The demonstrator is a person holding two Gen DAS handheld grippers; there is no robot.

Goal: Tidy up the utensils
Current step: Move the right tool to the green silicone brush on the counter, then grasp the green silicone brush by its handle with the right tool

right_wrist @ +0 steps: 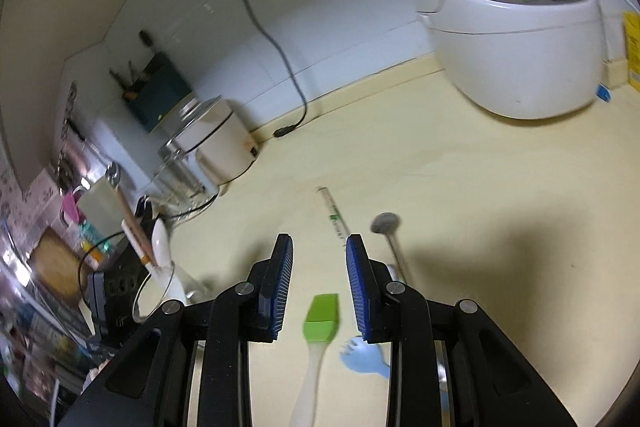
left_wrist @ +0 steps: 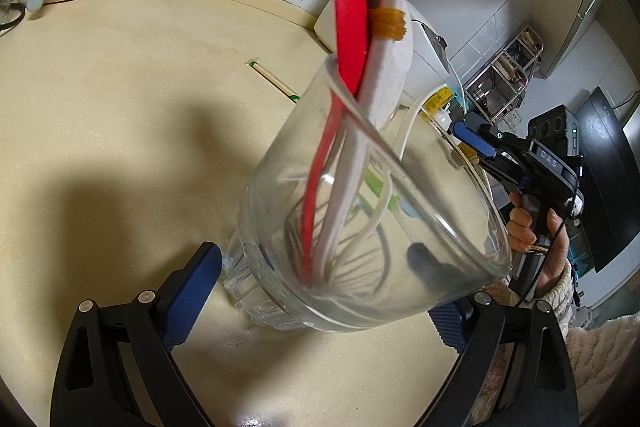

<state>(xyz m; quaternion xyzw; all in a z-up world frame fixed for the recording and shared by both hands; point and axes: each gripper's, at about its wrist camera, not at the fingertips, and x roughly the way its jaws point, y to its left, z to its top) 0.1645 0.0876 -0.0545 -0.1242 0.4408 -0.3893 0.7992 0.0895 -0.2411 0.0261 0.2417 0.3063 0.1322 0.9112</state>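
Note:
My left gripper is shut on a clear glass jar, held tilted above the cream counter. The jar holds a red spatula, a white speckled utensil and a wire whisk. My right gripper is open and empty, just above a green silicone brush lying on the counter. A light blue spork and a metal spoon lie beside the brush. The right gripper also shows in the left wrist view. The jar also shows in the right wrist view.
A wrapped pair of chopsticks lies on the counter, also seen ahead of the right gripper. A white rice cooker stands at the back right. A black power cord hangs down the tiled wall. A small white appliance stands at the left.

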